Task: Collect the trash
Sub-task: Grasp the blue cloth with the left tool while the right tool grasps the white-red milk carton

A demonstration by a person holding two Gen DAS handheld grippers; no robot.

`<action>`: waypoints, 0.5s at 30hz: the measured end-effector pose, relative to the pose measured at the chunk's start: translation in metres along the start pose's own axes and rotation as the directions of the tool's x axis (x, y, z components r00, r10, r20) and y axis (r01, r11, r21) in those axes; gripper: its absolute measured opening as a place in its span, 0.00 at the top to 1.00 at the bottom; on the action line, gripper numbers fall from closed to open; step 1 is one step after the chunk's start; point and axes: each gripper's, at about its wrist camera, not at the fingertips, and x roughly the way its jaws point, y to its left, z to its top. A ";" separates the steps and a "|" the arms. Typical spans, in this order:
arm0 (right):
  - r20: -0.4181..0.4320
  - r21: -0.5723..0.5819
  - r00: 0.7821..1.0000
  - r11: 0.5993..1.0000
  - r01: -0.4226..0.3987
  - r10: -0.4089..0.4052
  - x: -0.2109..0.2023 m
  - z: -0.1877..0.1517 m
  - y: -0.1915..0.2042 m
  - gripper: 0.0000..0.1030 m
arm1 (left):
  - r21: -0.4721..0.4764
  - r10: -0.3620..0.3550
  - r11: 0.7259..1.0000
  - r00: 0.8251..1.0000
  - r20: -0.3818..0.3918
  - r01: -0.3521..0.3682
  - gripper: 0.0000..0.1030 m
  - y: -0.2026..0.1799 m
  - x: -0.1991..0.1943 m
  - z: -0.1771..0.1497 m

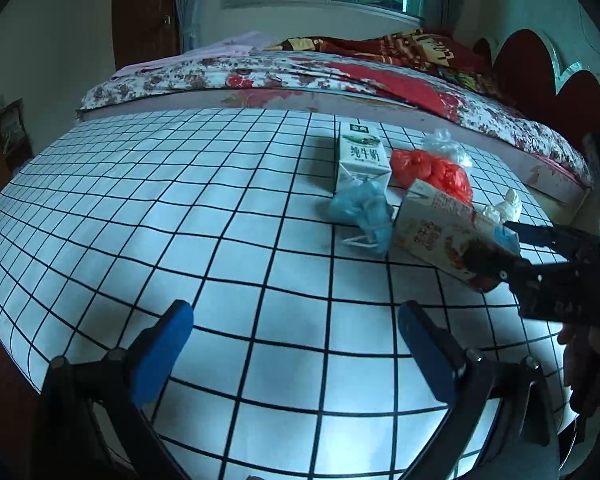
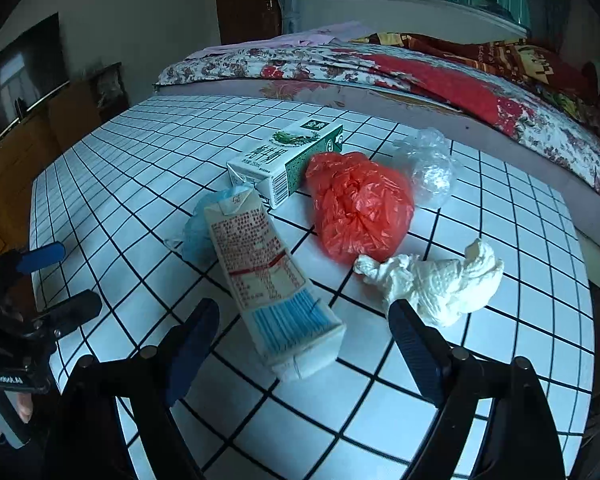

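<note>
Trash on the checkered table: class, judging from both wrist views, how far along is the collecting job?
Nothing looks collected yet. The green milk carton, red plastic bag, clear plastic bag, blue wad, white tissue and red-and-blue carton all lie on the table. The right gripper is open around the red-and-blue carton's near end; the left gripper is open, empty. Everything remains.

Both wrist views face bedward, seemingly low, sharing table (image 1: 220, 220).

Blue bag (image 2: 196, 236) half hidden behind carton (image 2: 268, 280); right gripper (image 1: 496, 248) covers carton's near end.
</note>
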 end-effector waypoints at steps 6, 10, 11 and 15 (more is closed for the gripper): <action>0.025 -0.001 1.000 1.000 0.011 -0.011 -0.003 0.001 0.006 0.63 | 0.018 -0.028 0.999 1.000 -0.011 0.028 0.02 -0.010 0.018 0.017; 0.031 0.039 0.999 0.999 0.024 -0.026 -0.003 0.007 -0.006 0.63 | 0.030 -0.074 0.997 0.997 -0.011 0.074 0.09 -0.024 0.033 0.034; 0.028 0.048 1.000 0.999 0.014 -0.015 -0.001 0.008 -0.009 0.63 | 0.034 -0.090 0.995 0.996 -0.019 0.091 0.15 -0.030 0.039 0.040; 0.022 0.067 1.000 0.998 0.021 -0.022 0.006 0.011 -0.018 0.63 | 0.045 -0.113 0.992 0.992 -0.047 0.115 0.28 -0.041 0.059 0.053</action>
